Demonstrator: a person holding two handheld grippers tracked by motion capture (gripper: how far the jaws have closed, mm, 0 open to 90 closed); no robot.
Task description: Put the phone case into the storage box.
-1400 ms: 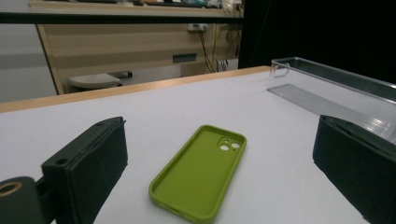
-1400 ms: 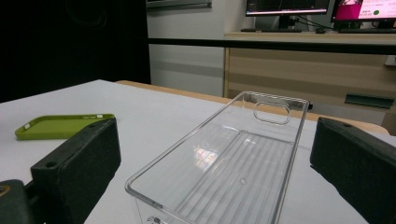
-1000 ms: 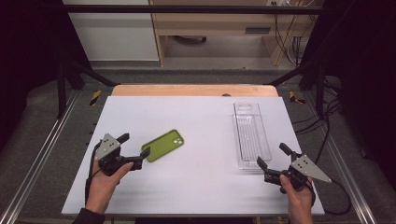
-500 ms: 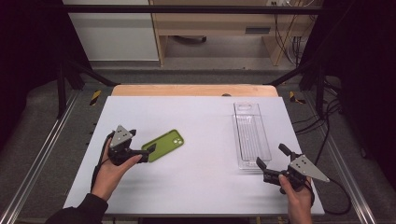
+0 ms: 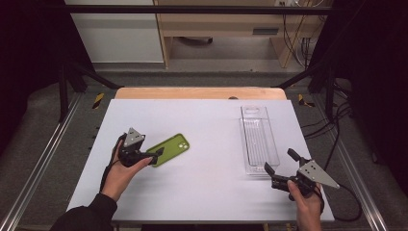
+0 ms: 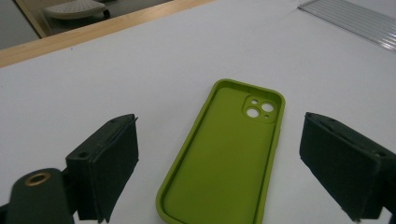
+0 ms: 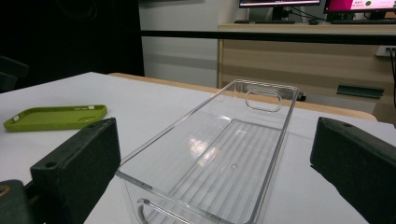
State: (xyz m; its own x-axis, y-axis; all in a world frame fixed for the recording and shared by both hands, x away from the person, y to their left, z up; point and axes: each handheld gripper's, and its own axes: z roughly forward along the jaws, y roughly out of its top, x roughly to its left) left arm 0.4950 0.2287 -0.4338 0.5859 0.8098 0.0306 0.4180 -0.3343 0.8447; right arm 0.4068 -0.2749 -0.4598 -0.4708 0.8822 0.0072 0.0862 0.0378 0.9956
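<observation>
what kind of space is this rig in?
Likely a lab or office workroom set up for recording. A white table sits inside a black metal frame, cables hang by a wooden desk, and monitors stand on a bench behind.

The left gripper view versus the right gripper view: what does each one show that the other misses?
Left gripper view: the green phone case lying hollow side up, camera holes visible, between that tool's open jaws, which have just been closing. Right gripper view: the clear plastic bin close up, with a wooden desk and monitors behind. Both: the case and the white table.
</observation>
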